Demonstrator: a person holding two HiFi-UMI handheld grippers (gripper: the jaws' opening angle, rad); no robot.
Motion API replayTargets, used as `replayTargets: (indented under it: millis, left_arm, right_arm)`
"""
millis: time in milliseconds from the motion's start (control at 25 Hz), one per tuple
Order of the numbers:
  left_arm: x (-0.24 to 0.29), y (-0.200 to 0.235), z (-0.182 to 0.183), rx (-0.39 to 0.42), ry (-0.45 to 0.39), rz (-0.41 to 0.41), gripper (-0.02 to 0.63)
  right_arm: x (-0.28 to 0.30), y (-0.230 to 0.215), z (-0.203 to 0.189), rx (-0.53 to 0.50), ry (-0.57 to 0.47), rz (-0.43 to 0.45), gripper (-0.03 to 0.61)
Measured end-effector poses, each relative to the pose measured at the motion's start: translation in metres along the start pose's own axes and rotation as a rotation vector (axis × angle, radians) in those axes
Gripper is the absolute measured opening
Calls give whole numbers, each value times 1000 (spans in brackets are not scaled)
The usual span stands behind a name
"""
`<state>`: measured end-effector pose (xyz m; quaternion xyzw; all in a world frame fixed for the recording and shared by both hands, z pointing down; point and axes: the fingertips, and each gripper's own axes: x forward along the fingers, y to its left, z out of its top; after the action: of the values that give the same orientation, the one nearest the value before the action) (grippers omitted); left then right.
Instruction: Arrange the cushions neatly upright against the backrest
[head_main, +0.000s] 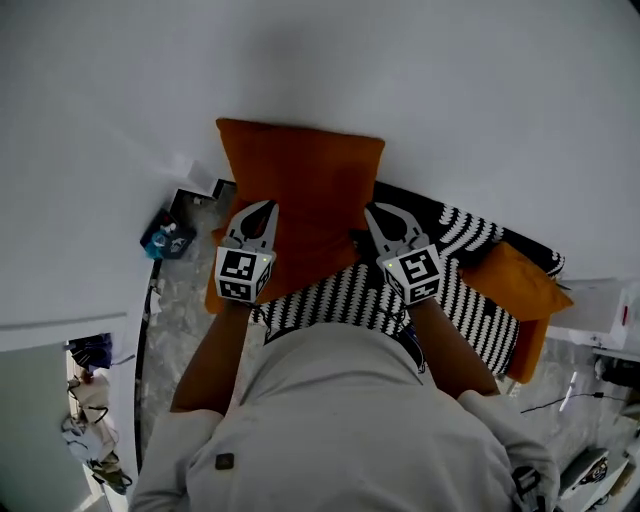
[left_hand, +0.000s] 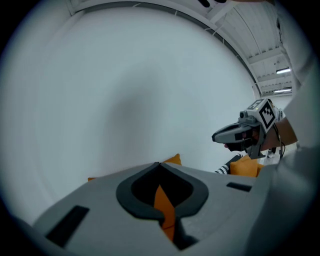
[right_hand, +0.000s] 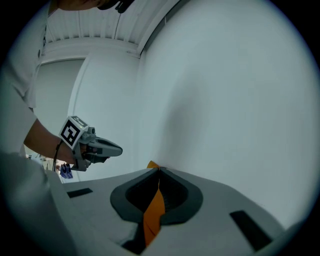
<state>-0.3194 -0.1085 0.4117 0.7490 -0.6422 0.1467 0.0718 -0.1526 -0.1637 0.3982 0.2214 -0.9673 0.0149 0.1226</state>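
Orange cushion (head_main: 300, 185) is the biggest soft thing in view: a plain-weave, roughly square pillow with pointy corners, held up in front of a smooth white wall (head_main: 450, 100). Under it, further down in the head view, lies a black-and-white striped cushion (head_main: 340, 295) with thin wavy stripes. A second orange cushion (head_main: 515, 280), same plain fabric, sits off to the right against more stripes. The left gripper (head_main: 268, 207) has its grey plastic jaws pressed together on a thin fold of the orange fabric (left_hand: 164, 205) at the pillow's left edge. The right gripper (head_main: 371, 211) is pinching the right edge the same way, with a sliver of orange fabric (right_hand: 154, 210) squeezed between its dark pads. Each gripper carries a white cube (head_main: 243, 273) with square black markers.
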Motion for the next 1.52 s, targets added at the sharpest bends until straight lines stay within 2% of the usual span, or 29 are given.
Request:
replayTargets:
  millis: [520,960,1040,1280,1520]
  left_arm:
    - [50,71,-4,103,17,-138,11]
    - [107,111,-34,271,134,-243,15]
    - [117,117,-42,298,159,-266,37]
    - [157,140,-68,399,267,-318,129]
    - [200,156,-113,469,407,-397,251]
  right_arm:
    - [56,-6,4,-32,44,-101,28]
    - [122,-47,-10,-175,178,-46,34]
    - [136,-53,-17,-212,223,-25,62]
    - [172,-74,-52,-337,421,50,216]
    - [205,-91,-105,-435,636,134,278]
